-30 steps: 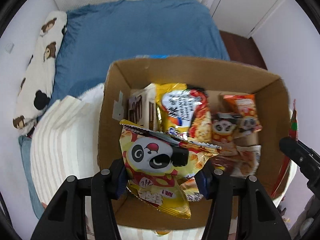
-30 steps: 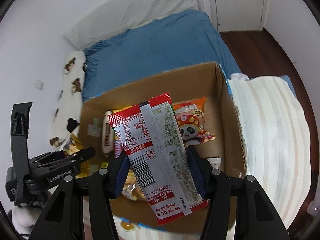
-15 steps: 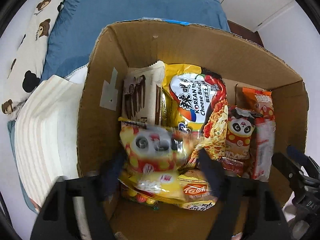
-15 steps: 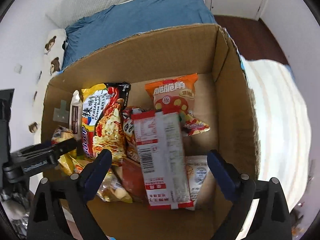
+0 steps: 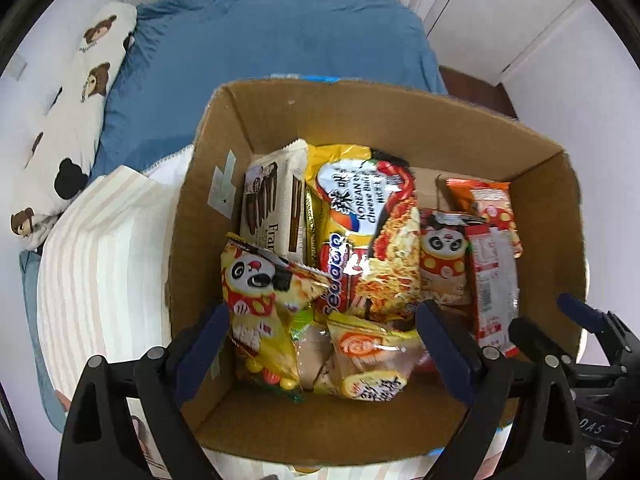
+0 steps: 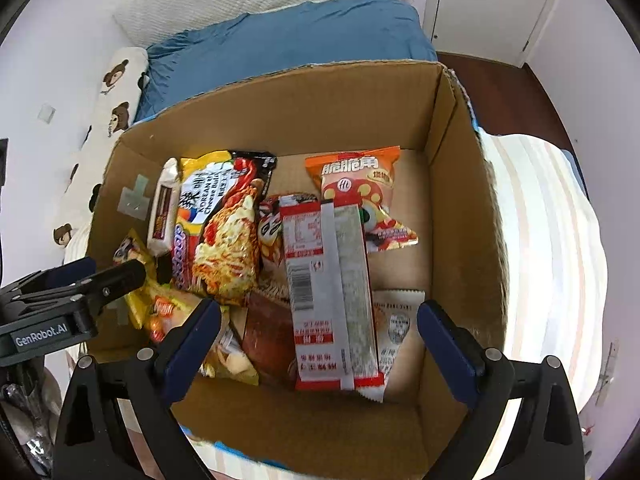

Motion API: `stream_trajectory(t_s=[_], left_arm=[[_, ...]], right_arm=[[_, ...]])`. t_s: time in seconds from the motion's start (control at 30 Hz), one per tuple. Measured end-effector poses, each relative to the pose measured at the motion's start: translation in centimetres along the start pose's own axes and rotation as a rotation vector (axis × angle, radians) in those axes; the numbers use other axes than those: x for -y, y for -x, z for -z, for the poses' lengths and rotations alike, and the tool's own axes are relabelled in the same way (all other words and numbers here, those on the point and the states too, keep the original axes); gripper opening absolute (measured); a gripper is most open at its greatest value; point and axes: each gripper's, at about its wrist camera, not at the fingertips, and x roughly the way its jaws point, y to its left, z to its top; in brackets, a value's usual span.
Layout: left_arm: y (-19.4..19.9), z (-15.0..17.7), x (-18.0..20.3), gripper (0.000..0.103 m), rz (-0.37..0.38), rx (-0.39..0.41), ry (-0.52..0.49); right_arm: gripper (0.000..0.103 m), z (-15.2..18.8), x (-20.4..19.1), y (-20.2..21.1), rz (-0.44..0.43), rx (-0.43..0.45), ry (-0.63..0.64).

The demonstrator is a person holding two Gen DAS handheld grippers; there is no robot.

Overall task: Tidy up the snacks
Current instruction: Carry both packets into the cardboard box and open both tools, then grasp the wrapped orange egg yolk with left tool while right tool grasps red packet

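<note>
An open cardboard box (image 5: 276, 120) (image 6: 460, 184) holds several snack packs. The yellow panda pack (image 5: 264, 300) leans at the box's near left. The long red-and-white pack (image 6: 332, 296) (image 5: 494, 280) lies face down in the middle right. My left gripper (image 5: 324, 348) is open and empty above the near edge, over the panda pack. My right gripper (image 6: 320, 340) is open and empty above the red-and-white pack. The Korean cheese noodle pack (image 5: 364, 220) (image 6: 224, 216) and the orange panda pack (image 6: 356, 184) lie further back.
The box rests on a striped cream blanket (image 5: 96, 260) (image 6: 544, 240) on a bed with a blue sheet (image 5: 260, 48). A bear-print pillow (image 5: 72, 120) lies along the left wall. A white closet door (image 6: 492, 4) stands beyond the bed.
Both grippers have opened. The left let go of the yellow panda pack and the right let go of the red-and-white pack; both packs now lie in the box.
</note>
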Motion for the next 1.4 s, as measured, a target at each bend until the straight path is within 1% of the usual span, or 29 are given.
stream_trajectory(t_s=[0.13,0.33,0.43,0.63,0.77,0.9,1.0,1.07,1.1,1.13,1.2,1.27,1.3,1.33,1.4], left_arm=[[2.1,1.7,0.6,0.095,-0.006,0.075,-0.004],[5.5,4.1,1.4,0.095,-0.043,0.192,-0.022],[7.3,5.4,2.1,0.095,-0.053,0.239,-0.032],[11.6,8.4,3.4,0.095,-0.072,0.358,-0.054],[13.8,10.2,3.7,0.095,-0.066,0.403,-0.056],[15.4,12.5,3.5,0.095,-0.063,0.435,-0.045],[15.7,14.5,3.0,0.095,-0.053,0.436,-0.028],[15.3,16.5,2.5,0.095,-0.064,0.419,-0.02],[15.0,17.1,2.3,0.095,-0.068,0.413,-0.017],[14.3,18.6,1.9,0.095,-0.078,0.4,-0.018],[13.0,20.7,1.4,0.095,-0.113,0.37,-0.022],[10.5,23.3,0.6,0.095,-0.143,0.307,-0.023],[8.9,24.7,0.2,0.095,-0.163,0.259,-0.019],[7.8,25.4,-0.1,0.095,-0.168,0.227,-0.016],[4.1,27.3,-1.3,0.095,-0.187,0.137,0.002]], right_arm=[[0.1,1.8,-0.2,1.8,0.007,0.055,0.016],[0.1,4.1,-0.1,4.5,0.021,0.139,0.009],[0.1,5.3,-0.1,6.6,0.016,0.185,0.003],[0.1,7.9,-0.3,11.1,0.008,0.283,0.001],[0.1,10.1,-0.3,13.8,-0.019,0.328,-0.006],[0.1,12.7,-0.3,15.7,-0.059,0.345,-0.011],[0.1,15.0,-0.4,16.1,-0.081,0.338,-0.011],[0.1,17.0,-0.5,15.5,-0.091,0.31,-0.001],[0.1,18.4,-0.5,14.8,-0.095,0.286,0.004],[0.1,19.6,-0.6,13.9,-0.096,0.257,0.006],[0.1,21.8,-0.4,12.0,-0.102,0.2,0.004],[0.1,24.4,0.4,8.8,-0.093,0.111,-0.019],[0.1,25.4,0.9,7.5,-0.087,0.077,-0.032],[0.1,26.8,1.7,5.3,-0.059,0.026,-0.049],[0.1,28.4,2.7,2.5,-0.035,-0.036,-0.076]])
